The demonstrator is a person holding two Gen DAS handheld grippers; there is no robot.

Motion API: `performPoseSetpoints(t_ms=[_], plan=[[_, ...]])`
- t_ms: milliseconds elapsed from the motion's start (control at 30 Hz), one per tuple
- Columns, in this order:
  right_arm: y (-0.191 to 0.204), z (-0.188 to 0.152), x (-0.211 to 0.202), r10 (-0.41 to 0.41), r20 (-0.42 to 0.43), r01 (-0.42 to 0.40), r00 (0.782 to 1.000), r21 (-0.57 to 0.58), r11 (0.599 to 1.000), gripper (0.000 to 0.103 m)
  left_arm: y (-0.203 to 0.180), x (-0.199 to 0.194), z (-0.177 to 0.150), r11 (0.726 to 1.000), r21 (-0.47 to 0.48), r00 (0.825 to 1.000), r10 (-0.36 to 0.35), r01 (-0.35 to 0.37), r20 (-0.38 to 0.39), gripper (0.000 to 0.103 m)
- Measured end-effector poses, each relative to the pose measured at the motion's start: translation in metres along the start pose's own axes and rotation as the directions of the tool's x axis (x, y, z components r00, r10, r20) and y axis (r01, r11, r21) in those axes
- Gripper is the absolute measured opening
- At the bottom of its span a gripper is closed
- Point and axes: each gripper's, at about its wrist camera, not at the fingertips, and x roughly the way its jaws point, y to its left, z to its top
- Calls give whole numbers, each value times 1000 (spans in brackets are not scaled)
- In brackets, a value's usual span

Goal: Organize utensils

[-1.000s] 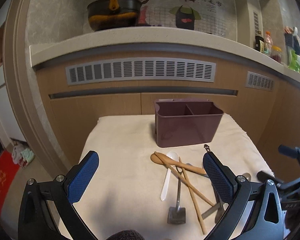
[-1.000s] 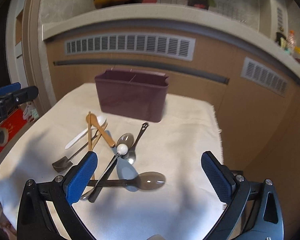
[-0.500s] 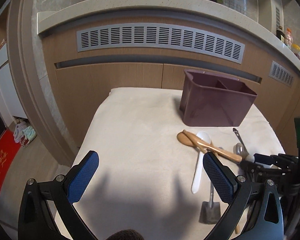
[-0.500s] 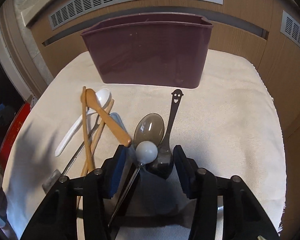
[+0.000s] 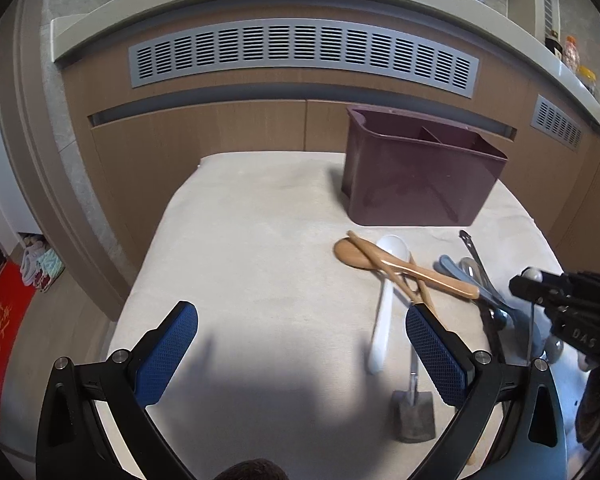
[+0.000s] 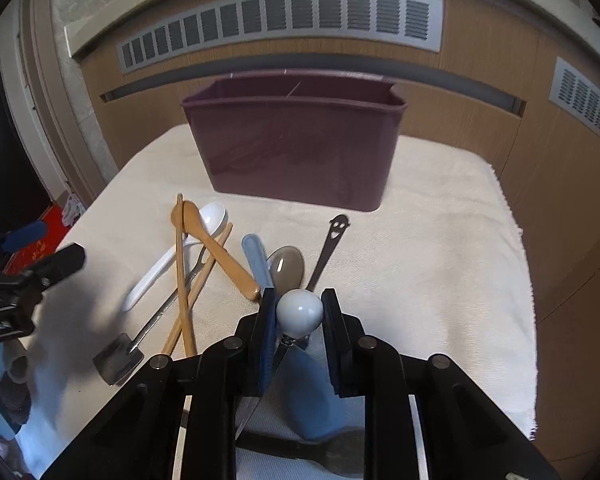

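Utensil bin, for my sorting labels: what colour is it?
Dark purple utensil bin, clearest in the right wrist view.

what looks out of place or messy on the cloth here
The utensils lie in a crossed heap in front of the bin, not in it: a wooden spoon over the chopsticks and white spoon. The bin's compartments look empty. The right gripper is shut on a white-ball-ended utensil; nothing looks damaged.
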Motion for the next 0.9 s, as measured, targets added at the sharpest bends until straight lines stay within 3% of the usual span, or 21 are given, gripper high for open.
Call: performPoseSetpoints(t_ms=[233, 367, 500, 567, 600, 633, 767, 833, 900], plan=[[-22, -11, -29, 43, 61, -47, 997, 78, 996, 20, -36, 9, 12, 993, 99, 998, -63, 64, -14, 103], [-33, -20, -34, 40, 78, -49, 996, 116, 992, 20, -49, 23, 24, 976, 160, 987, -132, 145, -88, 103], [-39, -26, -32, 34, 86, -46, 996, 135, 990, 20, -50, 35, 25, 985, 125, 985, -102, 120, -136, 102], [-42, -27, -29, 39, 82, -50, 996, 147, 988, 20, -50, 44, 28, 989, 90, 981, -99, 115, -165, 93], [-43, -28, -29, 42, 83, -54, 996, 150, 987, 20, -49, 48, 29, 991, 65, 978, -102, 115, -183, 79], [-43, -28, -28, 44, 84, -57, 995, 153, 987, 20, -47, 56, 32, 992, 20, 968, -120, 128, -219, 71], [-42, -30, -29, 50, 93, -64, 994, 155, 986, 20, -36, 87, 42, 982, -128, 934, -175, 141, -312, 70], [-41, -31, -30, 47, 95, -61, 994, 151, 987, 20, -34, 102, 45, 974, -182, 915, -195, 138, -354, 58], [-41, -30, -31, 44, 99, -59, 994, 146, 987, 20, -35, 110, 47, 967, -214, 904, -214, 142, -371, 56]])
